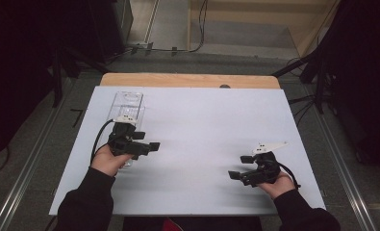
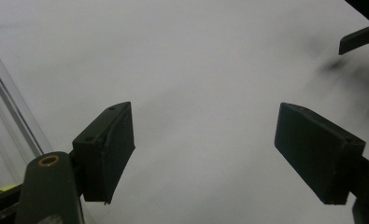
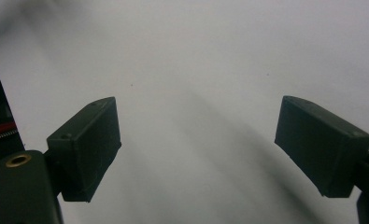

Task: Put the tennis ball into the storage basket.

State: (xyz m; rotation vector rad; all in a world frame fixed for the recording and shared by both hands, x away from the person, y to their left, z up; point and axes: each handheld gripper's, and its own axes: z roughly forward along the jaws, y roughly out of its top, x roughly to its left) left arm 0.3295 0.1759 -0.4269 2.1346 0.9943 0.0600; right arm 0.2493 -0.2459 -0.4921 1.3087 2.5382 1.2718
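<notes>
Dark long sleeves, black left gripper (image 1: 149,147) with looping black cable, right gripper (image 1: 235,175) topped by pale three-cornered plate

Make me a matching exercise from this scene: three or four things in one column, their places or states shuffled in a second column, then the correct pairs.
Things:
1. left gripper
2. right gripper
3. clear plastic tray
4. wooden table edge

Places or states:
A. along the far side of the white board
B. open and empty, at the board's left
C. lying flat at the board's far left
D. open and empty, at the board's near right

Pairs: 1-B, 2-D, 3-C, 4-A
</notes>
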